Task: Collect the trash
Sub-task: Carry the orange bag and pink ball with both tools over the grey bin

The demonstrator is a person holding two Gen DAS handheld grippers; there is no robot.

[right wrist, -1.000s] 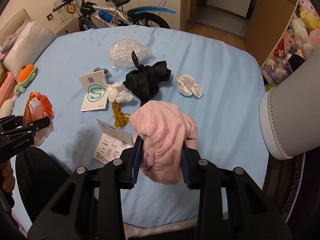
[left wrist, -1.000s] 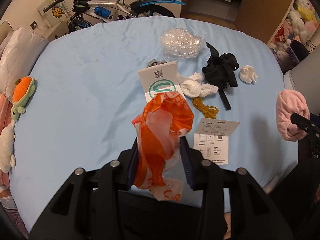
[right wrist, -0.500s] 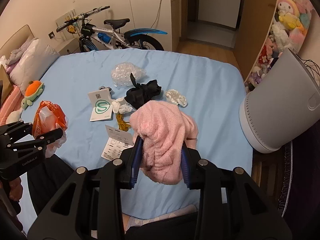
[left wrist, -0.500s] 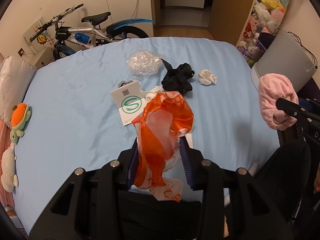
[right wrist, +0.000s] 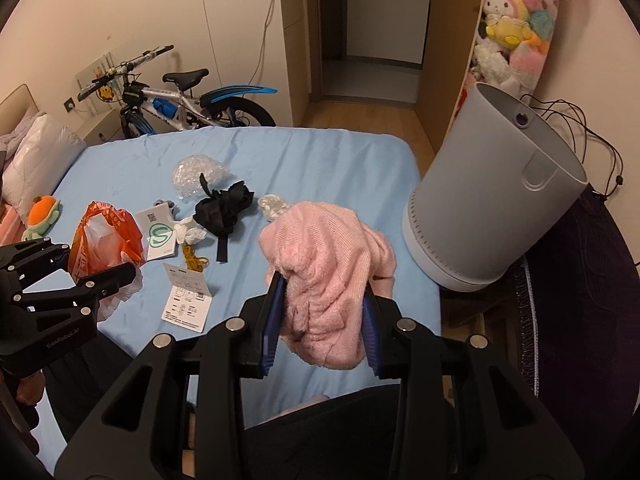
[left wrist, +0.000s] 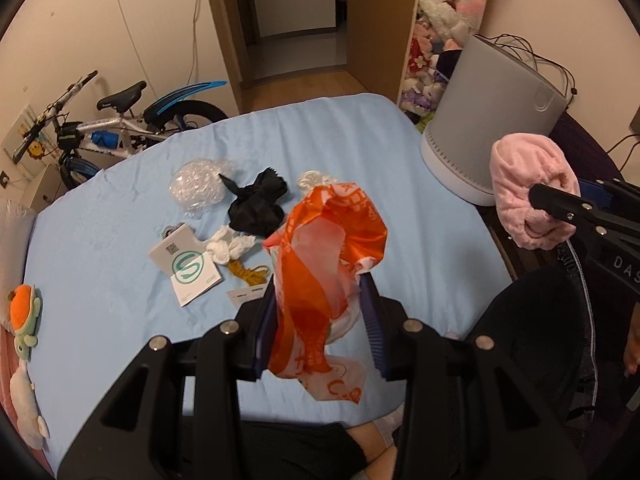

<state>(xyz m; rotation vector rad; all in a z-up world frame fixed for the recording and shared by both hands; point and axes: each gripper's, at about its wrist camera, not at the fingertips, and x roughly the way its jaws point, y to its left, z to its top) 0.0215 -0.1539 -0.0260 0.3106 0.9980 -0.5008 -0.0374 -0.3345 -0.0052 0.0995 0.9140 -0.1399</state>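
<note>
The left gripper (left wrist: 320, 320) clamped an orange bag (left wrist: 326, 264) that stood upright between its jaws, long axis vertical, tail hanging below; the bag hid part of the leaflet (right wrist: 186, 298) on the blue bed (left wrist: 120, 248). The right gripper (right wrist: 320, 320) was closed on a pink cloth (right wrist: 328, 276), bunched, no clear direction, held above the bed's edge near the grey bin (right wrist: 492, 200). The bin's inside could not be seen.

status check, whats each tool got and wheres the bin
Left tool shut on orange plastic bag. Right tool shut on pink knit cloth. Grey bin off bed's right edge, nothing between. Bubble wrap, tissues, leaflets on bed.
</note>
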